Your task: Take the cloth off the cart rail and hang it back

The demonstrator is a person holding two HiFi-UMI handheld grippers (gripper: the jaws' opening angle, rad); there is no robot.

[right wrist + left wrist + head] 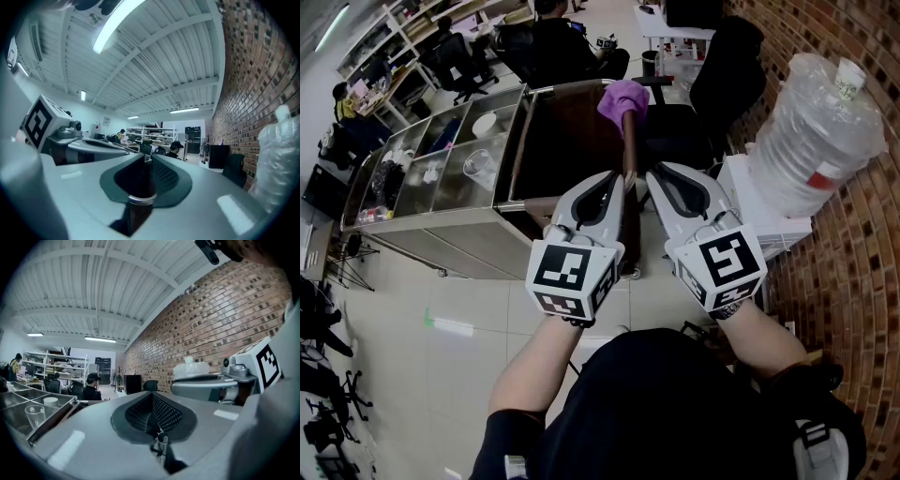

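A purple cloth [623,97] is bunched over the far end of the cart's dark brown rail [629,150]. The rail runs toward me between my two grippers. In the right gripper view, my right gripper [146,161] is shut on the brown rail [139,185], which has a metal ring on it. It lies just right of the rail in the head view [658,174]. My left gripper [613,178] lies just left of the rail. Its jaws stand together [152,401], with a small metal fitting [161,444] at their base. Neither gripper touches the cloth.
The steel cart [441,202] holds bins with a clear cup [478,167] and a white bowl [485,123]. A big water bottle [816,131] sits on a white cabinet [769,225] by the brick wall at the right. A black chair [722,66] and seated people [562,37] are behind.
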